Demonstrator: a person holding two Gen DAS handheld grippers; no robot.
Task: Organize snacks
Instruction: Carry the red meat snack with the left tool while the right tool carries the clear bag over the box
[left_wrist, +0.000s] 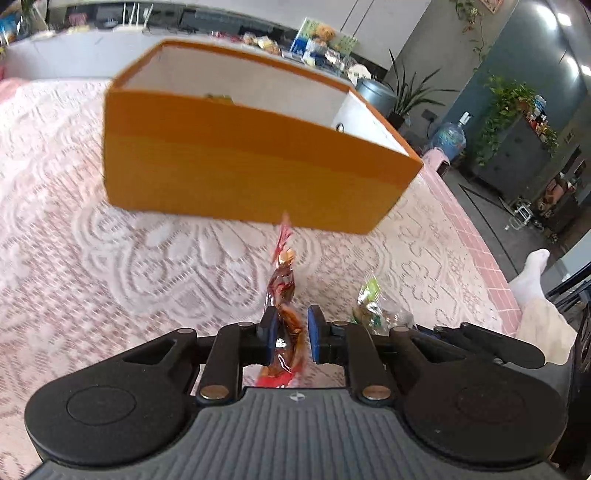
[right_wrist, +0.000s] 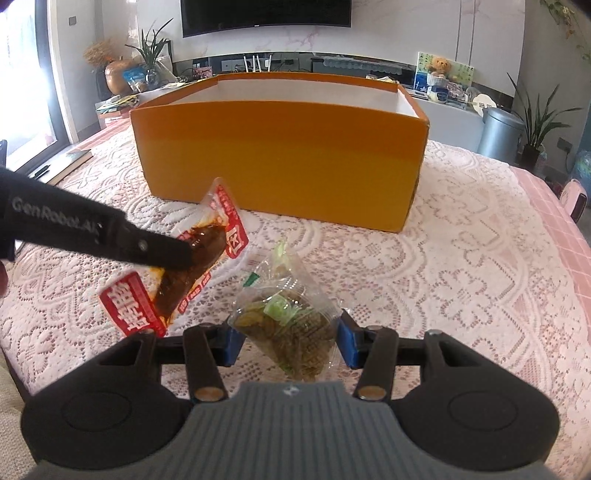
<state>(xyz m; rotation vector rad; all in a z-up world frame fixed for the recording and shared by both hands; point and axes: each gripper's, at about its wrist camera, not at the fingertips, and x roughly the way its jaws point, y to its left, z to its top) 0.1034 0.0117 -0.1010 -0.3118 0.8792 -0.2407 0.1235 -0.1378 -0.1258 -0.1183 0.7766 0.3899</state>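
An open orange box (left_wrist: 251, 173) with a white inside stands on the lace-covered table; it also shows in the right wrist view (right_wrist: 280, 162). My left gripper (left_wrist: 291, 332) is shut on a red snack packet (left_wrist: 282, 291) with a dark brown piece inside, held above the cloth in front of the box. The same packet (right_wrist: 195, 266) and the left gripper (right_wrist: 177, 254) show in the right wrist view. My right gripper (right_wrist: 288, 339) is shut on a clear green-printed snack packet (right_wrist: 288, 317), held above the cloth. That packet (left_wrist: 369, 306) shows at the right in the left wrist view.
A pink lace tablecloth (right_wrist: 461, 258) covers the table. Its right edge (left_wrist: 491, 266) drops to the floor. A grey bin (right_wrist: 498, 129), plants and a TV console stand behind the table. A book (right_wrist: 74, 157) lies at the far left.
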